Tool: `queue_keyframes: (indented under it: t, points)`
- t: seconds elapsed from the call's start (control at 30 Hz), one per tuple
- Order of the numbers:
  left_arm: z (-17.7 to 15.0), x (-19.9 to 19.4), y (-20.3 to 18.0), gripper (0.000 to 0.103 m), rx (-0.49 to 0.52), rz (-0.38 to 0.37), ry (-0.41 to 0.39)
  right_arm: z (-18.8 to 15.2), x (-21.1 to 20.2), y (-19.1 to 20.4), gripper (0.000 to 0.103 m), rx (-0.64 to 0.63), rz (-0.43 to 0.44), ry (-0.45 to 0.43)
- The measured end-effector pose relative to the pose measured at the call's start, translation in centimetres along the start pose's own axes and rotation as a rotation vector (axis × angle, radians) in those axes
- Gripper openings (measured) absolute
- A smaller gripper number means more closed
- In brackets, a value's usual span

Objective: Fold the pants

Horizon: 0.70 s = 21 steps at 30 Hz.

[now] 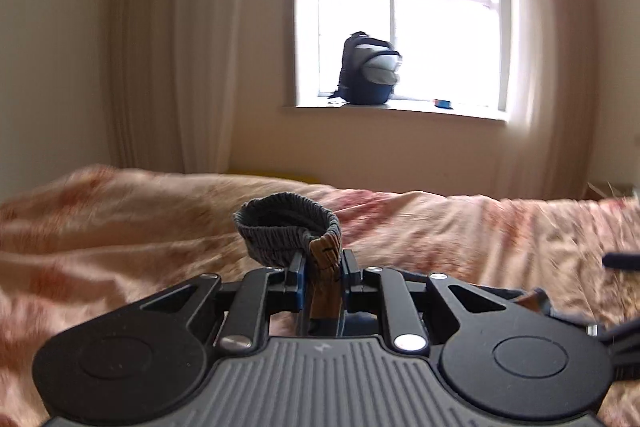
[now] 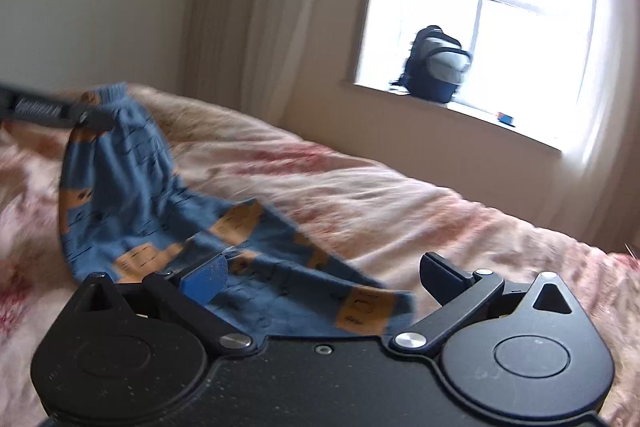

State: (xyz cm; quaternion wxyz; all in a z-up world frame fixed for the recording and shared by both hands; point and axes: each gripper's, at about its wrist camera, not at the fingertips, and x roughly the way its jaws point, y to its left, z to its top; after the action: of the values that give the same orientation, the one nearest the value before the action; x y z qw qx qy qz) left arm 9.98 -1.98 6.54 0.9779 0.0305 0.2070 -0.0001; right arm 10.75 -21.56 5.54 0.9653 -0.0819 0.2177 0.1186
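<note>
Though blurred, pants [image 2: 132, 163] hem under R gripper [image 2: 324, 275]

Right tool [image 2: 324, 275] wide open over blue pants [image 2: 132, 183], left tool [image 2: 105, 121] clamping waistband, floral bedspread [image 2: 380, 187]

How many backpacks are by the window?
1. A dark blue and grey backpack stands upright on the windowsill, left of the window's middle, seen from both wrist cameras. Nothing else there looks like a bag, though the bright glare could hide small things.
</note>
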Motion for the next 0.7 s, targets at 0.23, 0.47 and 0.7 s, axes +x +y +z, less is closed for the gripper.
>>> queue_keyframes:
  t: [0.23, 0.47, 0.7]
  points:
    - [0.1, -0.3, -6.0, 0.018, 0.135, -0.082, 0.014, -0.2, -1.2, -4.9, 0.102, 0.155, -0.034, -0.028]
    - [-2.8, -0.5, -12.4, 0.018, 0.304, -0.156, 0.034, -1.1, -1.2, -8.1, 0.102, 0.216, -0.125, 0.001]
    - [-5.5, 1.0, -17.5, 0.018, 0.353, -0.228, 0.086, -2.4, -0.4, -12.0, 0.102, 0.382, -0.164, 0.069]
